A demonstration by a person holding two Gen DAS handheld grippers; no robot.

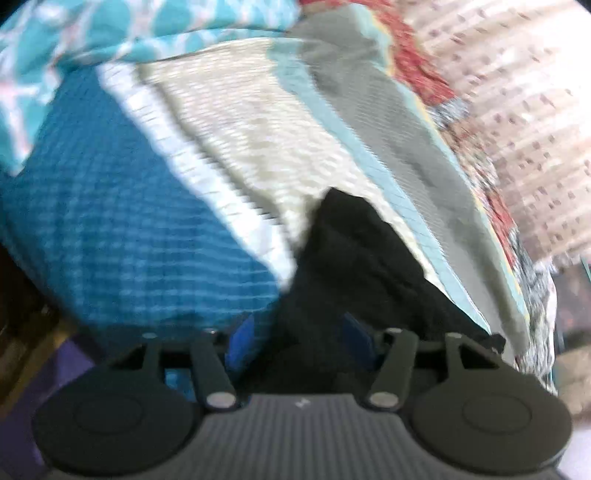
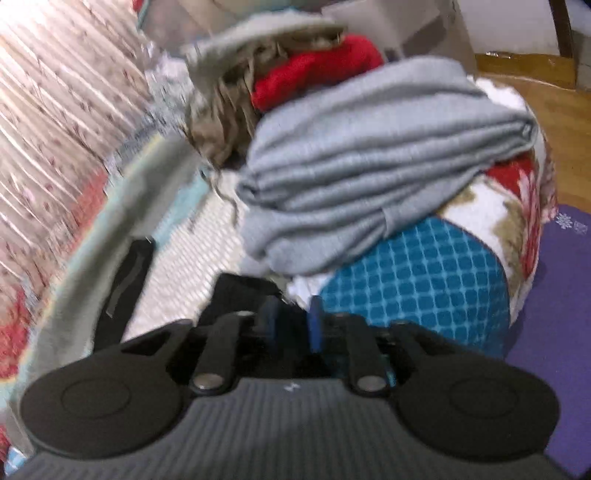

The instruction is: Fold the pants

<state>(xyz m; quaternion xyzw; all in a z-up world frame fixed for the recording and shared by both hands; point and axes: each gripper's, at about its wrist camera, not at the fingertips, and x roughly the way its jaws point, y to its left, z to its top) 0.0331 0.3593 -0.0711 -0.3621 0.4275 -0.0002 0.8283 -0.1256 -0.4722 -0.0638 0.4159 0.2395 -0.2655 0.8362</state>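
The black pants [image 1: 354,258] lie bunched on the striped bedspread [image 1: 236,122], running from mid-frame down into my left gripper [image 1: 299,338]. Its blue fingers [image 1: 240,339] stand well apart with black cloth filling the gap between them; the frame is blurred. In the right wrist view black cloth of the pants [image 2: 240,291] sits at my right gripper [image 2: 291,321], whose blue fingers [image 2: 316,321] stand close together on a fold of it. A black strip of the pants [image 2: 125,280] lies to the left on the bedspread [image 2: 192,266].
A folded grey garment [image 2: 369,177] lies on top of a pile with a red cloth [image 2: 314,74] and a brown fringed cloth [image 2: 229,110]. A teal patterned pillow [image 1: 74,33] lies at the far end. A floral quilt [image 1: 517,110] borders the bed. A purple mat [image 2: 557,295] covers the wooden floor [image 2: 554,110].
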